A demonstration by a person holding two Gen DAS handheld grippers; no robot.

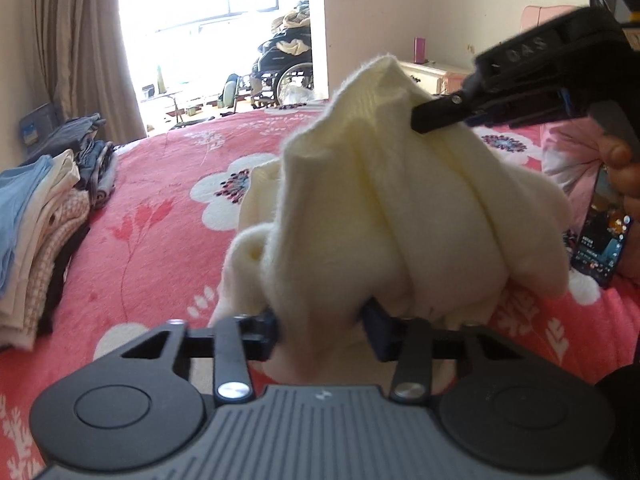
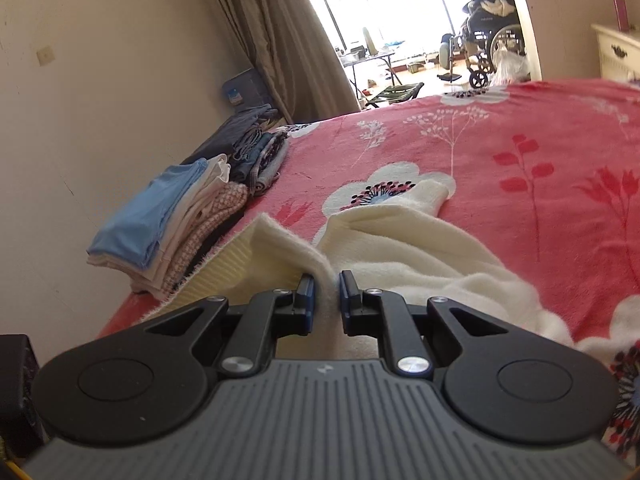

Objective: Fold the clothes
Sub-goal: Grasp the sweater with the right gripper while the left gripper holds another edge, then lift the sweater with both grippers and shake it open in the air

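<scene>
A cream knit sweater (image 1: 384,216) is lifted off the red floral bed (image 1: 160,216) in a bunched peak. My left gripper (image 1: 320,332) is shut on the sweater's lower fold. My right gripper (image 1: 424,118) comes in from the upper right of the left wrist view and pinches the sweater's upper part. In the right wrist view my right gripper (image 2: 327,292) is shut on a fold of the sweater (image 2: 420,248), whose ribbed hem (image 2: 228,268) hangs to the left and whose sleeve trails over the bed (image 2: 540,184).
A stack of folded clothes (image 1: 36,232) (image 2: 176,220) lies at the bed's left edge by the wall, with darker folded clothes (image 2: 256,148) behind it. A phone (image 1: 604,236) rests at the right. A curtain, a cabinet (image 2: 618,52) and a wheelchair (image 2: 492,36) stand beyond.
</scene>
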